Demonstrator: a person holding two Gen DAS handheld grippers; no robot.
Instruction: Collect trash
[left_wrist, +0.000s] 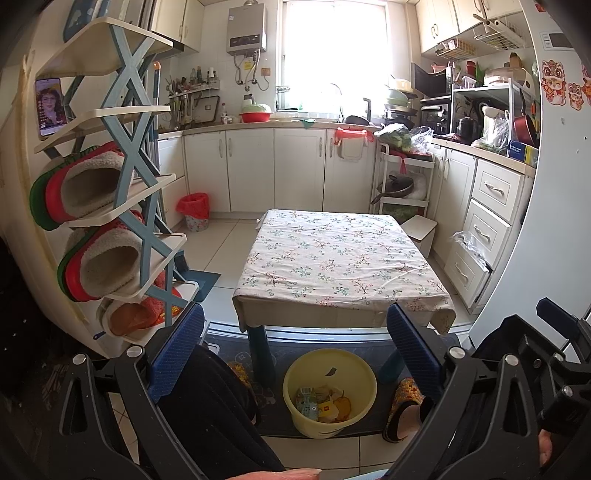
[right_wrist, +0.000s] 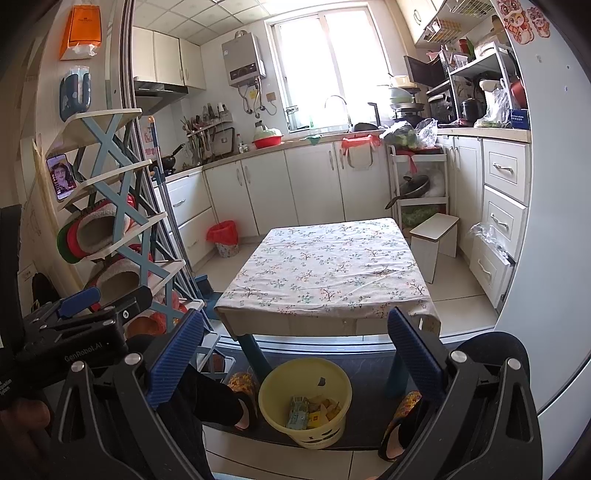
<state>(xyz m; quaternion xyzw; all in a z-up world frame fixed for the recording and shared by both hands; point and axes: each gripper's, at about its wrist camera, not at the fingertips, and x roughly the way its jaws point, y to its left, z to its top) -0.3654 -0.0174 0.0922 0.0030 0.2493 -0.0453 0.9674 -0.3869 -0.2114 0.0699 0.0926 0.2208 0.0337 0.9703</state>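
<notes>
Left wrist view is showing the left gripper (left_wrist: 295, 354) gaping wide and gripping nothing, while the yellow bucket (left_wrist: 330, 391) holding the trash (left_wrist: 321, 402) is sitting on the floor mat just below and ahead of its fingers; right wrist view is showing the right gripper (right_wrist: 295, 354) likewise spread and empty above that bucket. Judging from the bare tablecloth (right_wrist: 325, 269), collecting is looking finished, so any further drop should be released straight over the rim, steering clear of the shoe rack (left_wrist: 122, 192) off to the left, the table leg (left_wrist: 260, 354) right behind the bucket and the slippered foot (right_wrist: 404, 424) at the right
</notes>
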